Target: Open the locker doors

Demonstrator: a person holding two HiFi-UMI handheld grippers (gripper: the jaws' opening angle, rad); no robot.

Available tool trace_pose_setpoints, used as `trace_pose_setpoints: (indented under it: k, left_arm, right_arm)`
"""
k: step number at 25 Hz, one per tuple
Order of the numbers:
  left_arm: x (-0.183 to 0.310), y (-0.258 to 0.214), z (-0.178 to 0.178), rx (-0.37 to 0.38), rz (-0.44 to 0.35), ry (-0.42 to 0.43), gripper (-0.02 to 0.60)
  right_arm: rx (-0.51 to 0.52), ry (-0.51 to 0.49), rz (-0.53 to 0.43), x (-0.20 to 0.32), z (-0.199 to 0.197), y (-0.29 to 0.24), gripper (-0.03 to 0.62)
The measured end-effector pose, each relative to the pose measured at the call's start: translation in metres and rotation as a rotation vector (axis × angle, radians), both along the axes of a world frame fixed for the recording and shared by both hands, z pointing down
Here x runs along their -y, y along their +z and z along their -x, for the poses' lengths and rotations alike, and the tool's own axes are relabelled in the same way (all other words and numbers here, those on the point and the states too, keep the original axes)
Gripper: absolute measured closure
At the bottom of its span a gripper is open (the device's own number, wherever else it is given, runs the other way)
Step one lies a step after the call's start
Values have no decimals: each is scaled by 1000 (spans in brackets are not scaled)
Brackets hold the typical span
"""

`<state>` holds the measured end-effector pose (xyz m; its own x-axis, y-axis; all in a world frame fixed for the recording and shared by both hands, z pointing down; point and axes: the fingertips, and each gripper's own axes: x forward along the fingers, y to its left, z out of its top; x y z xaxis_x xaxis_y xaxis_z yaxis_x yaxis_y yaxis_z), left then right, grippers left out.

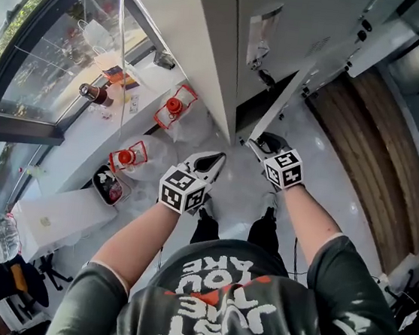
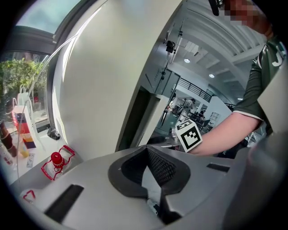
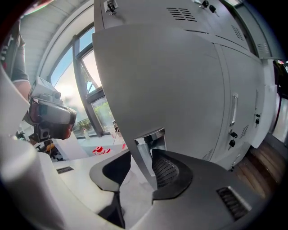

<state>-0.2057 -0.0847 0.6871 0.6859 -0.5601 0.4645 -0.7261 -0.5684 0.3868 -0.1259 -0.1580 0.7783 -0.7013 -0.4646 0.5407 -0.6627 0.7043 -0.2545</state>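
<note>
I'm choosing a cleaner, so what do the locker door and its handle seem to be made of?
Locker door: probably painted sheet metal, smooth matte light grey; the panel looks thin and evenly coated. Handle: bare metal, likely chromed or polished steel, judging by its bright, mirror-like reflections.

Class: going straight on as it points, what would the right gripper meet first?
The metal handle at the edge of the locker door, already between the open jaws of the right gripper.
</note>
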Motion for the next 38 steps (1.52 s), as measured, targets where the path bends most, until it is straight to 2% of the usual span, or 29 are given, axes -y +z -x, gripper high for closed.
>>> trace_pose_setpoints:
  k: [9,16,25,38]
  left_arm:
    - [0,4,-27,-1,14,44,575]
    - [-2,2,-51,-3,20,79,575]
    - [-2,1,-77,-4,29,107,575]
    - [-11,5,-107,5,41,155,575]
  right_arm:
    - [61,95,63,-22,-47,1,433]
    - [66,170,89,-35,-80,1,441]
    - [41,289,84,-44,-137,-1,441]
    - [3,370,49,-42,-194,-4,442]
